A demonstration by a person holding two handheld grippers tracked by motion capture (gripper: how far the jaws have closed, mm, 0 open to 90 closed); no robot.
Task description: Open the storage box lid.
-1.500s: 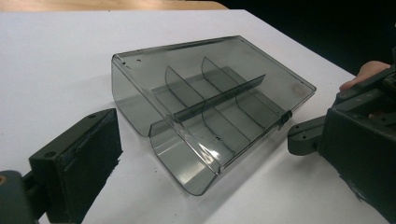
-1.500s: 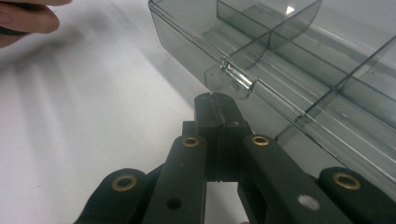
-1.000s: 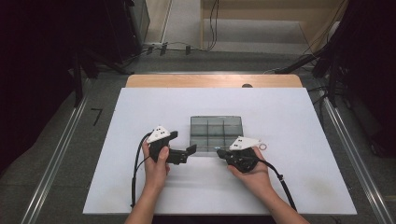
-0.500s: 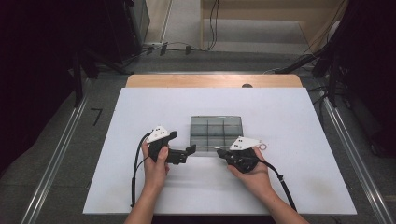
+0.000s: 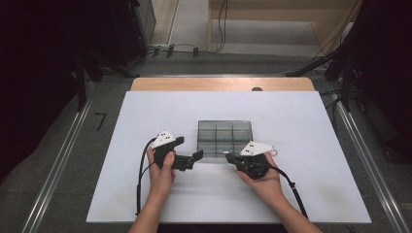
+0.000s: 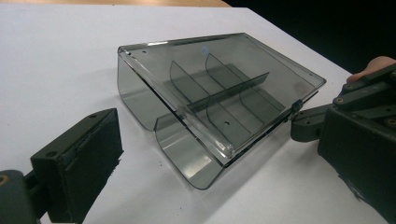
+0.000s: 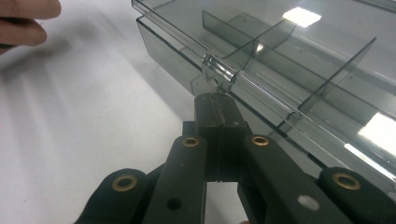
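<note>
A smoky clear compartment box (image 5: 224, 138) lies with its lid down in the middle of the white table top (image 5: 301, 126); dividers show through the lid (image 6: 224, 84). My left gripper (image 5: 193, 160) stands open at the box's near left corner, which lies between the wide jaws (image 6: 219, 140) without touching the pads (image 6: 79, 158). My right gripper (image 5: 228, 158) comes in from the right along the front edge. Its jaws (image 7: 216, 100) are shut together on the clear latch tab (image 7: 217, 77) at the box's front wall (image 7: 303, 56).
A wooden strip (image 5: 223, 83) runs along the table's far edge. Dark stands and cables (image 5: 194, 48) lie on the floor beyond it. Metal rails (image 5: 63, 155) run along both sides. Cables trail from both grippers toward the near edge.
</note>
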